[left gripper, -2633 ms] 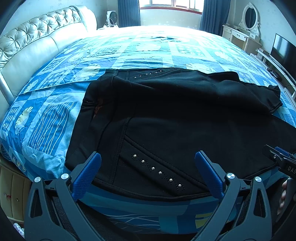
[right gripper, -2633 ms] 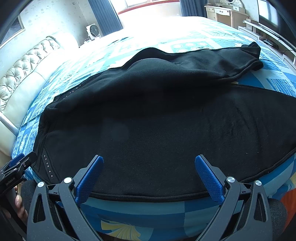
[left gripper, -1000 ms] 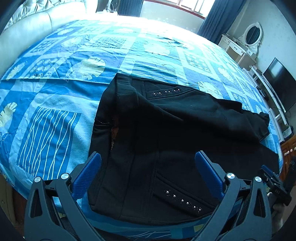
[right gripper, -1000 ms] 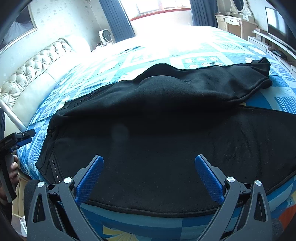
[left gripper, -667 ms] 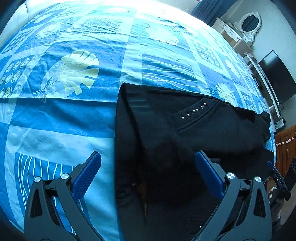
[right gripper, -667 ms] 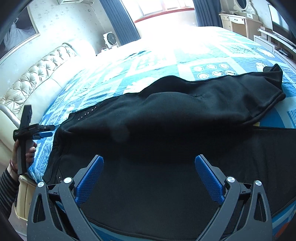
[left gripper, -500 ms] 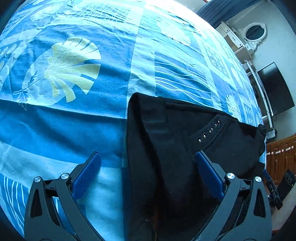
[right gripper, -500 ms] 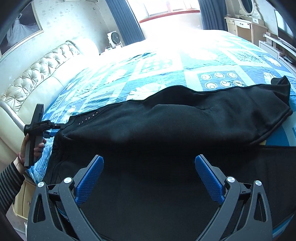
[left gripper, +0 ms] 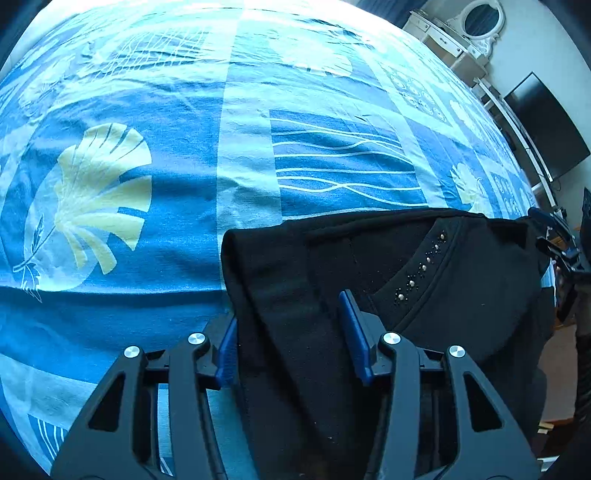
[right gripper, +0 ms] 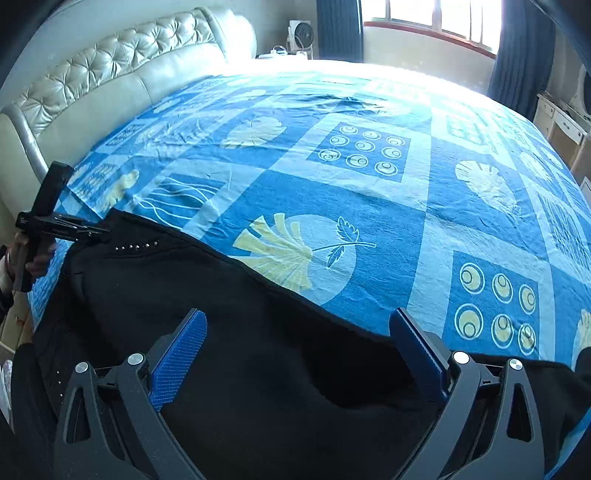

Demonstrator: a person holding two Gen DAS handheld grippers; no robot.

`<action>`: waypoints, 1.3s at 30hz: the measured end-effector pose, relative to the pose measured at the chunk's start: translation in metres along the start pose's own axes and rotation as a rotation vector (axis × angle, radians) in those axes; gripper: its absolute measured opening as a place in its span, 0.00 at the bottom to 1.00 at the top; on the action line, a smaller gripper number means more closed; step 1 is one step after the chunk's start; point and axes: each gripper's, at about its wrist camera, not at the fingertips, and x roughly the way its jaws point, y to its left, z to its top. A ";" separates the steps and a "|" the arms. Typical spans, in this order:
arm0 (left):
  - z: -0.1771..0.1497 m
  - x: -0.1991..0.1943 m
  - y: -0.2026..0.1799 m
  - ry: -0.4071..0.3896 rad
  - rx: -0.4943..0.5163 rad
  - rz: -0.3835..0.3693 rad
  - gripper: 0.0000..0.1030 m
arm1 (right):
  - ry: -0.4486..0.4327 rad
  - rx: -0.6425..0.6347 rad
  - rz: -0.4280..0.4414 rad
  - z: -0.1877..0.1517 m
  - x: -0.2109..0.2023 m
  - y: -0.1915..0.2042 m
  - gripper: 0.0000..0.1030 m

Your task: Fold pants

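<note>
Black pants (left gripper: 424, 280) with a row of small studs lie on the blue patterned bed. In the left wrist view my left gripper (left gripper: 291, 332) has its jaws closed in on the waistband corner, with black fabric pinched between the blue pads. In the right wrist view my right gripper (right gripper: 295, 350) is open, its blue pads spread over the upper edge of the pants (right gripper: 240, 369), not gripping. The left gripper also shows in the right wrist view (right gripper: 88, 230) at the far left, at the studded waistband corner.
The blue leaf-patterned bedspread (right gripper: 369, 192) covers the bed. A cream tufted headboard (right gripper: 110, 66) runs along the left. A dresser with an oval mirror (left gripper: 476, 22) and a black TV (left gripper: 543, 122) stand to the right. A window with dark curtains (right gripper: 424, 18) is at the back.
Both grippers moved forward over the pants toward their far edge. My left gripper's jaws closed from wide open onto the waistband corner. The right gripper stayed open.
</note>
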 end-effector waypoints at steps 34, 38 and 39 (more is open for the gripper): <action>-0.180 -0.099 -0.015 -0.123 -0.111 -0.085 0.16 | -0.031 -0.062 -0.063 -0.201 -0.082 0.107 0.29; -0.212 -0.091 -0.007 -0.058 -0.155 -0.070 0.24 | -0.013 -0.033 -0.050 -0.213 -0.096 0.112 0.56; -0.220 -0.093 -0.005 -0.053 -0.178 -0.087 0.26 | -0.007 -0.012 -0.039 -0.217 -0.101 0.110 0.59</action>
